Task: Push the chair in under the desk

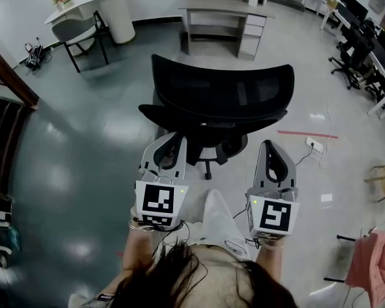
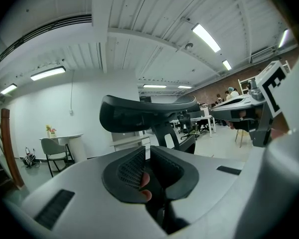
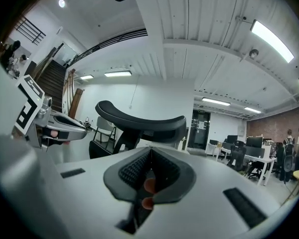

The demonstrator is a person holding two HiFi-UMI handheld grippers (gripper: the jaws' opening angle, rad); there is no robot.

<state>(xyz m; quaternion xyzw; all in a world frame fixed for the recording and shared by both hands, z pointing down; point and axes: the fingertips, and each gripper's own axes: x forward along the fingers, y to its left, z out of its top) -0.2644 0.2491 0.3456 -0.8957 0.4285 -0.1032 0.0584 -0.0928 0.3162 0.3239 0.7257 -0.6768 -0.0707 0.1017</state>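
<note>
A black mesh office chair stands in the middle of the floor with its backrest toward me. The grey desk with drawers is beyond it, against the far wall. My left gripper is just behind the chair's left side, shut with nothing in it. My right gripper is a little short of the chair's right side, also shut and empty. In the left gripper view the backrest's top rises just ahead of the closed jaws. The right gripper view shows the same backrest top beyond its closed jaws.
A white round table with a grey chair sits at the back left. A power strip and red tape line lie on the floor to the right. Desks and office chairs line the right side; a wooden rail runs at left.
</note>
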